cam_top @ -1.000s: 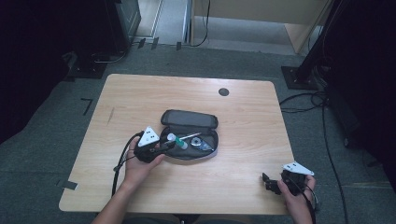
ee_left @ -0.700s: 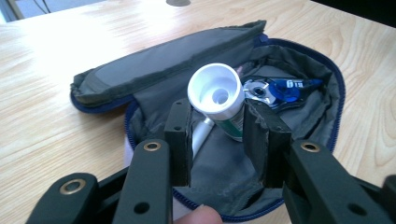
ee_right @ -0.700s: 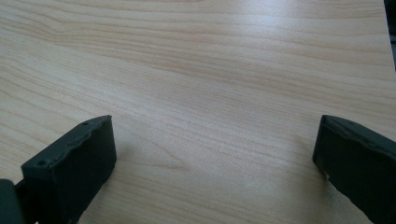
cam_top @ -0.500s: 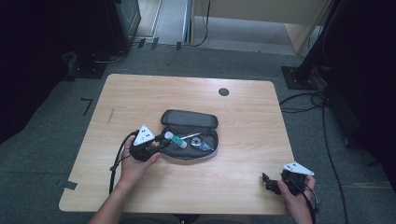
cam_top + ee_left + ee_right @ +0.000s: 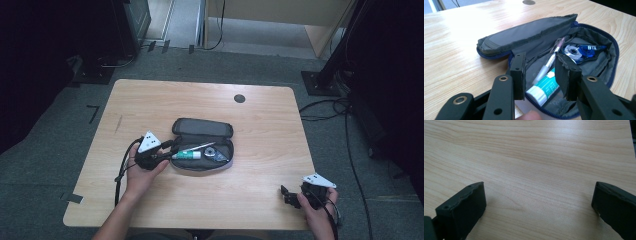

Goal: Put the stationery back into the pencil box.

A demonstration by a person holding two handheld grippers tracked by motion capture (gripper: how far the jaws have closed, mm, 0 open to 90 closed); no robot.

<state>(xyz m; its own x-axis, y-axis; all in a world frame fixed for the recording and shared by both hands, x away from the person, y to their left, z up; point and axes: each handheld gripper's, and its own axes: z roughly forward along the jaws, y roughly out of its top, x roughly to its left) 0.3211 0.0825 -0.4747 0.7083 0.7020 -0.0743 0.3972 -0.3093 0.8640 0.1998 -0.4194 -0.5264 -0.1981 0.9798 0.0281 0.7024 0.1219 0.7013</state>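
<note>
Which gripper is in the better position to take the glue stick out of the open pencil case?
The left. The left gripper is at the pencil case, its jaws apart on either side of the glue stick. The right gripper sits open at the table's near right corner, far from the case.

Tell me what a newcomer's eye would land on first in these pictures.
First, the open dark pencil case in the middle of the wooden table, flap folded back, with a teal-and-white glue stick, a pen and a blue correction tape inside. Next, the left gripper at the case's near end, its jaws either side of the glue stick. The right gripper sits apart at the table's near right corner, jaws wide over bare wood.
</note>
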